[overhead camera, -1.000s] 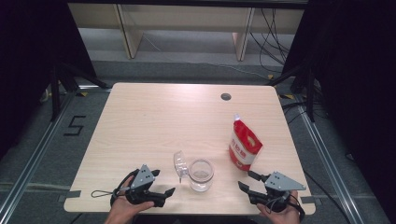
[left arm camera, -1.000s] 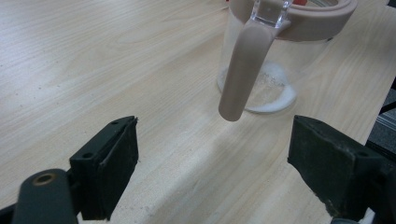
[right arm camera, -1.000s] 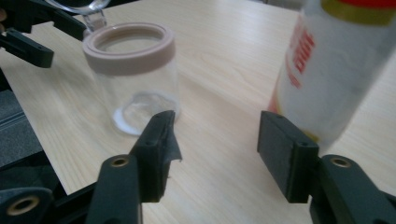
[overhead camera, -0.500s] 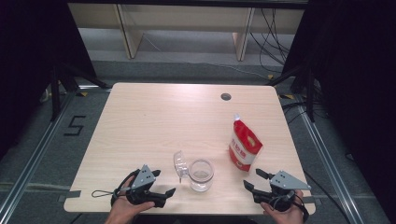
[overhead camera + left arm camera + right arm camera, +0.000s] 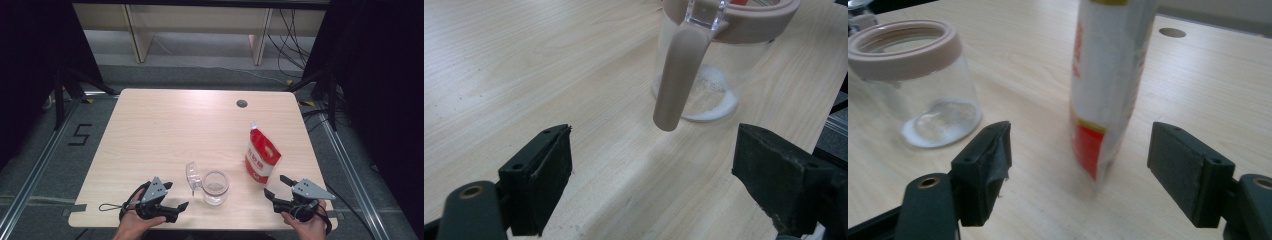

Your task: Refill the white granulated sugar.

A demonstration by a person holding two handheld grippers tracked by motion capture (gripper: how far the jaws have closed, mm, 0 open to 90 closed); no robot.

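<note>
The red-and-white pouch (image 5: 262, 157) stood upright on the wooden table (image 5: 165, 135), just ahead of the right gripper (image 5: 276, 189) and slightly to its inner side; in the right gripper view the pouch (image 5: 1108, 85) rose in line with the gap between the two black jaws but a little beyond them, touching neither. That gripper's jaws had just been opening and stood wide apart, with nothing between the pads and nothing held. The clear glass jar (image 5: 215, 187) with its pinkish rim sat between the two grippers, off to the right gripper's inner side and close ahead of the left gripper (image 5: 175, 196). Its hinged clear lid (image 5: 192, 175) stood tipped open on the side toward the left gripper. In the left gripper view the jar (image 5: 719, 65) stood just beyond the jaws, its pinkish clasp arm (image 5: 679, 75) hanging down toward them, with a thin layer of white powder on its bottom. The left gripper's jaws were also spread wide, gripping nothing and touching nothing, resting low over the table near its front edge.
</note>
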